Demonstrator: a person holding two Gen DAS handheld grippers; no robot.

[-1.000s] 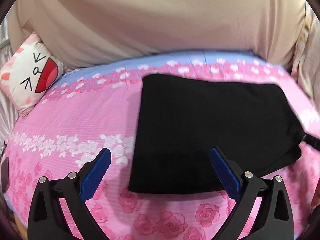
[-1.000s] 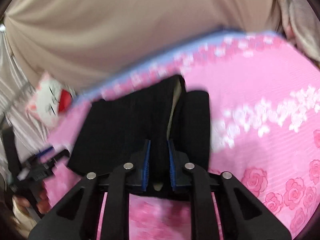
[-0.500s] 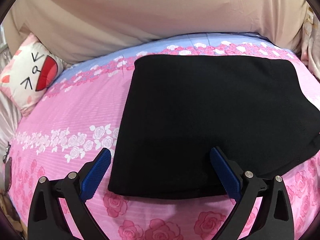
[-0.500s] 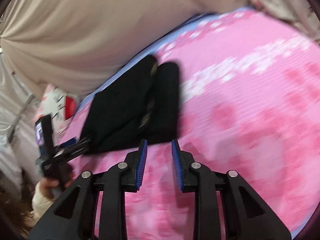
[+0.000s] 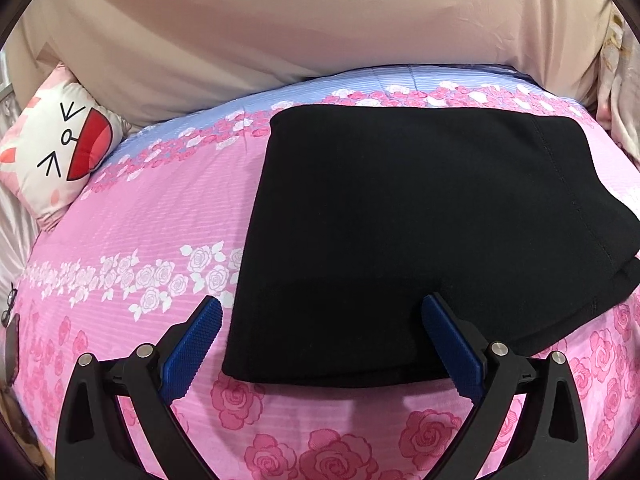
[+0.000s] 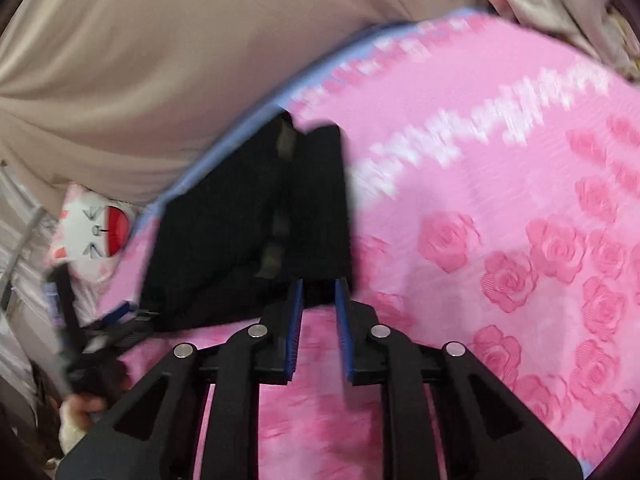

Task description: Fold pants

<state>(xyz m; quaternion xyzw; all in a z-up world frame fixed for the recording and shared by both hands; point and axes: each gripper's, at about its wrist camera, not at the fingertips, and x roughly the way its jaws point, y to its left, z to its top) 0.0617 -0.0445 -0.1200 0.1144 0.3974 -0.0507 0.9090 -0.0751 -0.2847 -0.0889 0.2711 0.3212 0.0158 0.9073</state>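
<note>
Left wrist view shows the black pants (image 5: 420, 232) folded into a flat block on the bed (image 5: 132, 240), whose pink rose-print sheet is bare around them. A cartoon-cat pillow (image 5: 60, 152) sits at the far left edge against a beige drape (image 5: 320, 32), well apart from the pants. The block's long axis runs left to right across this view, its stitched hem end towards the right. The left gripper (image 5: 322, 334) hangs above the near edge, fingers spread wide, nothing between them. In the right wrist view, which is blurred, the right gripper (image 6: 318, 312) is just short of the pants' near end, its fingers closing with only a narrow empty gap.
</note>
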